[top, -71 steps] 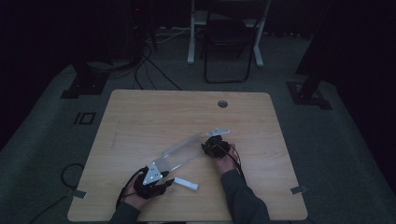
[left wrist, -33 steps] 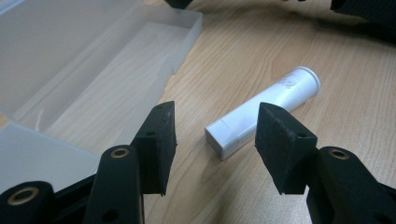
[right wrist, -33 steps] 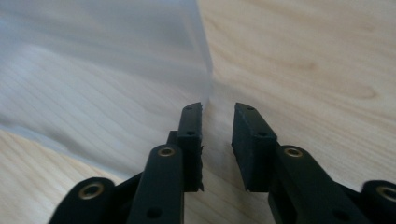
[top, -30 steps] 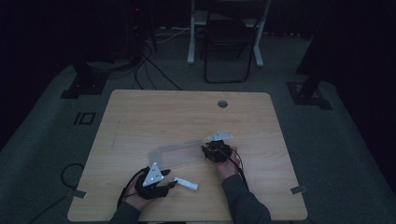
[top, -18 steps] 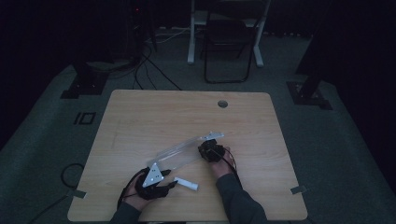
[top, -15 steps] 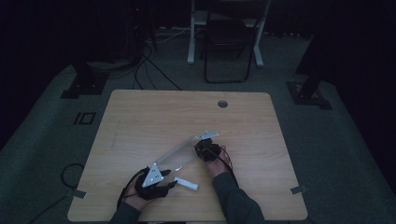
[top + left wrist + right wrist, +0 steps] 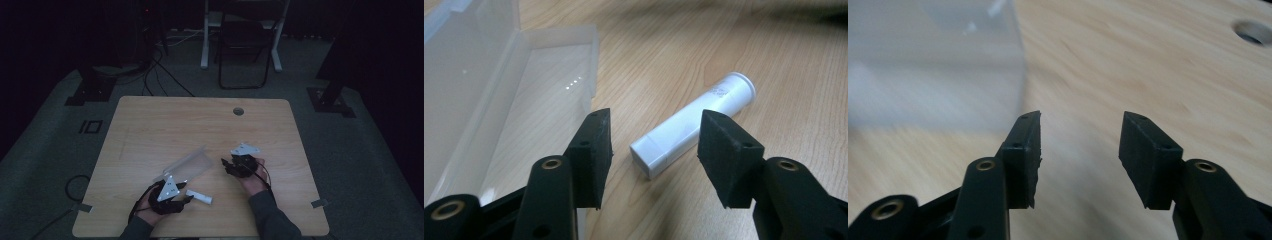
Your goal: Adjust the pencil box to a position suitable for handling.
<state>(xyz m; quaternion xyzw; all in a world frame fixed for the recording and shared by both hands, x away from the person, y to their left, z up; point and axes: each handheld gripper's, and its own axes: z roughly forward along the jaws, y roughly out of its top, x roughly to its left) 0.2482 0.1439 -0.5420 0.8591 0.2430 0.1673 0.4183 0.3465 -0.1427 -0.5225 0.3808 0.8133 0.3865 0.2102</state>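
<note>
**A:** Near the front edge of the pale wooden table [image 7: 165,120], the left gripper [image 7: 651,137] hangs low with its jaws spread, and the small white cylindrical plastic tube with a squared cap [image 7: 694,125] lies flat on the wood between them, touched by neither; the clear, open, long plastic case [image 7: 499,100] sits just beside the left jaw.

**B:** So the likely next move is a pinch on the tube; what worries you?

**A:** The tube lies at a slant to the jaws, not square across them; if they close as they stand, I judge one pad meets the cap corner first and the round body rolls or skids away toward the table's front edge; smooth plastic gives little purchase.

**B:** And the case?

**A:** The left jaw is nearly touching its thin wall; a careless closing or a drift sideways could catch that wall and shove the light case along, or tip its raised lid.

**B:** What about the other hand?

**A:** The right gripper [image 7: 1080,145] is parted too and holds nothing; it hovers over bare wood with the case's far end [image 7: 933,60] just ahead; it isn't steadying the case, so any nudge goes unchecked; its view is blurred, so I can't tell how close it is.
</note>
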